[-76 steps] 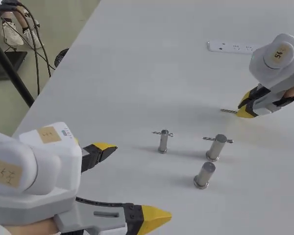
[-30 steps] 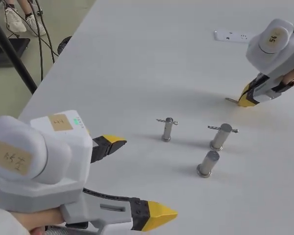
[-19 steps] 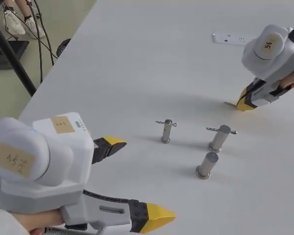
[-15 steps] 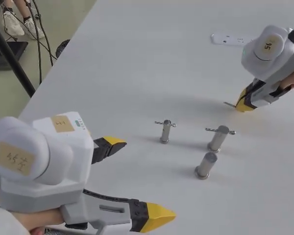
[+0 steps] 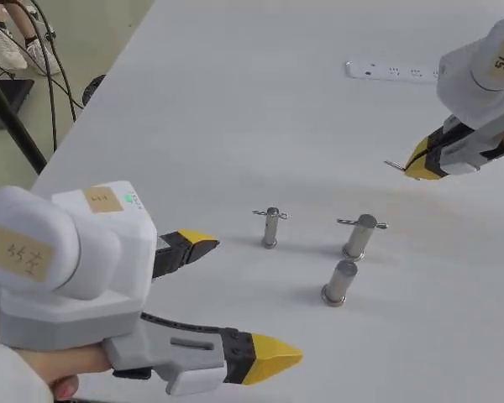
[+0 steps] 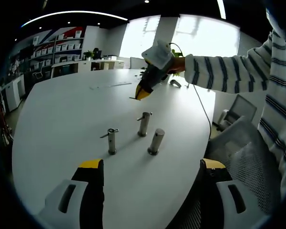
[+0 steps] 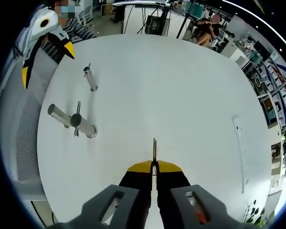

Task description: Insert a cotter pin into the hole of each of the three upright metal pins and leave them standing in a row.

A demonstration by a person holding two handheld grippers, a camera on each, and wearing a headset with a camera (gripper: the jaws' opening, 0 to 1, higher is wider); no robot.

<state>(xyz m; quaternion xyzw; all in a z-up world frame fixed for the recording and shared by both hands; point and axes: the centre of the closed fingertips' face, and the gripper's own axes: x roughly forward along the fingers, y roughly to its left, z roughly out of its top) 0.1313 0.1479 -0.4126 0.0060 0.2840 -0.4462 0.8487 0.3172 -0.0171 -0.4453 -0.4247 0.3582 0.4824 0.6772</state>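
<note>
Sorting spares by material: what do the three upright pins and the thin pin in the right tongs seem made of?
The slim pin, far thick pin and near thick pin look like bare steel or similar metal: grey, smooth, satin sheen with pale highlights. The cotter pin in the right tongs looks like thin grey metal wire; finish too small to judge.

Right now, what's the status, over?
Right hand-held gripper shut on thin metal cotter pin. Left hand-held gripper open. Nearest upright steel pin lacks one. Path looks clear.
</note>
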